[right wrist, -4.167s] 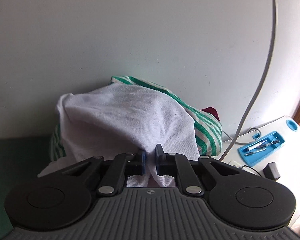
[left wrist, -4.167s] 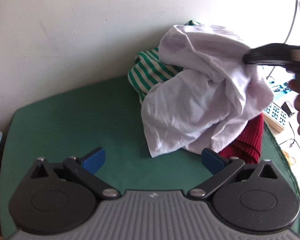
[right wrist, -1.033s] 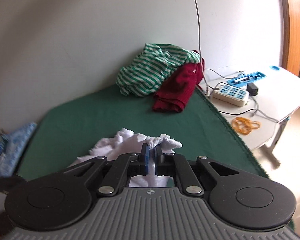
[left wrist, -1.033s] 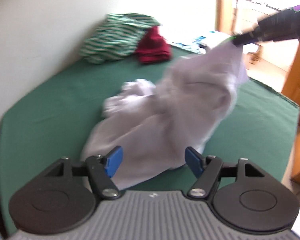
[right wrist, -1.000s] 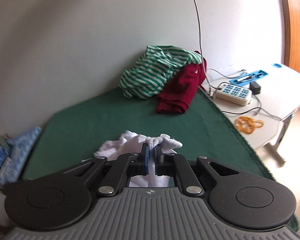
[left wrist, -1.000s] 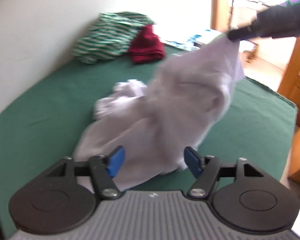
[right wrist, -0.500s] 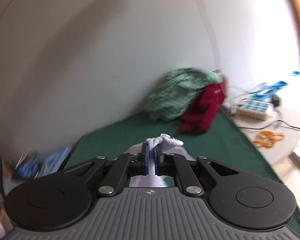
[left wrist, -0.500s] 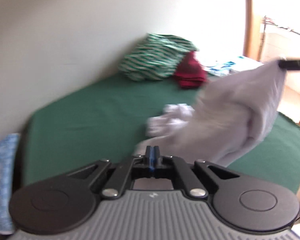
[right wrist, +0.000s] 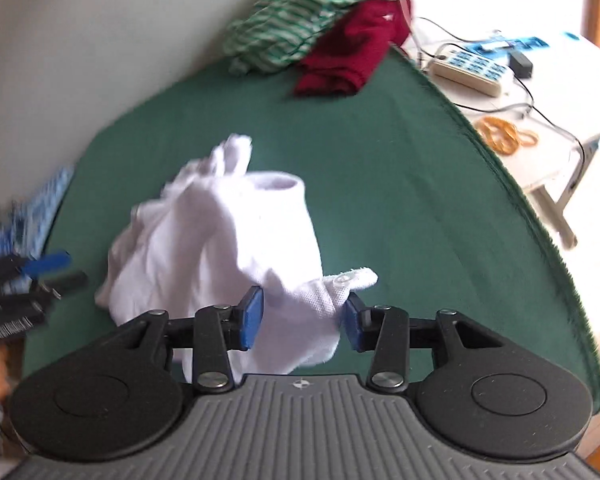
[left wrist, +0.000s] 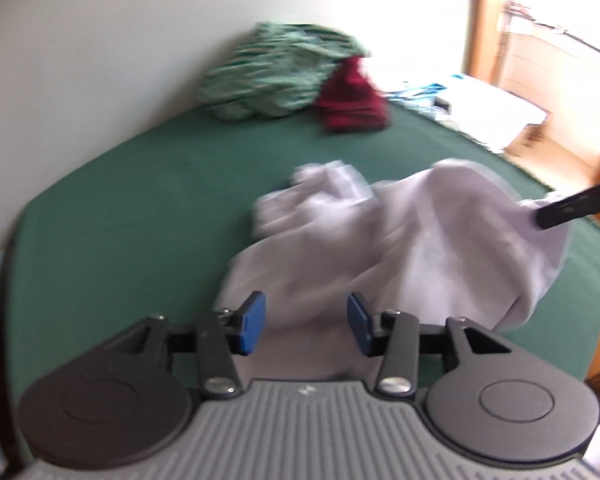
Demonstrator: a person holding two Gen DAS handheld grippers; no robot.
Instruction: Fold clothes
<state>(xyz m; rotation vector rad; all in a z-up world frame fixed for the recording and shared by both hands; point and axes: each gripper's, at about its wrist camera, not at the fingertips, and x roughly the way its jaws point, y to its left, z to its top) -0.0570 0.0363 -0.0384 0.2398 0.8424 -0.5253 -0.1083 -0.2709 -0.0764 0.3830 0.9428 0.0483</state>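
A: Item one, far left: blue patterned cloth [right wrist: 40,208] at the table's left edge, off the green cover [right wrist: 380,168].

B: And the left gripper [left wrist: 302,322]?

A: Wide, blue pads apart, nothing pinched. It hangs just over the near hem of the white shirt [left wrist: 400,248].

B: Item two, the shirt itself?

A: A crumpled heap, middle of the cover, near side. Not flat, not folded. One bunched end points toward the wall; the rest is ridged and rumpled.

B: Right gripper [right wrist: 302,320]?

A: In its own view the pads stand apart with a buttoned white edge lying loose between them. I judge it is not clamping; the cloth touches the right pad but is not squeezed. The left view is too blurred there to say more.

B: Further right?

A: Striped green garment [right wrist: 296,16] and a dark red one [right wrist: 352,52], piled together at the far corner against the wall, well apart from the shirt. Beyond the cover: power strip [right wrist: 468,66], orange bands [right wrist: 504,132], on a white side table.

B: Step in hand?

A: Laying out the shirt, I judge. Next it needs two clean grips on corners or shoulders, then a pull apart to spread it flat. Picking true edges out of that bunch is the hard part.
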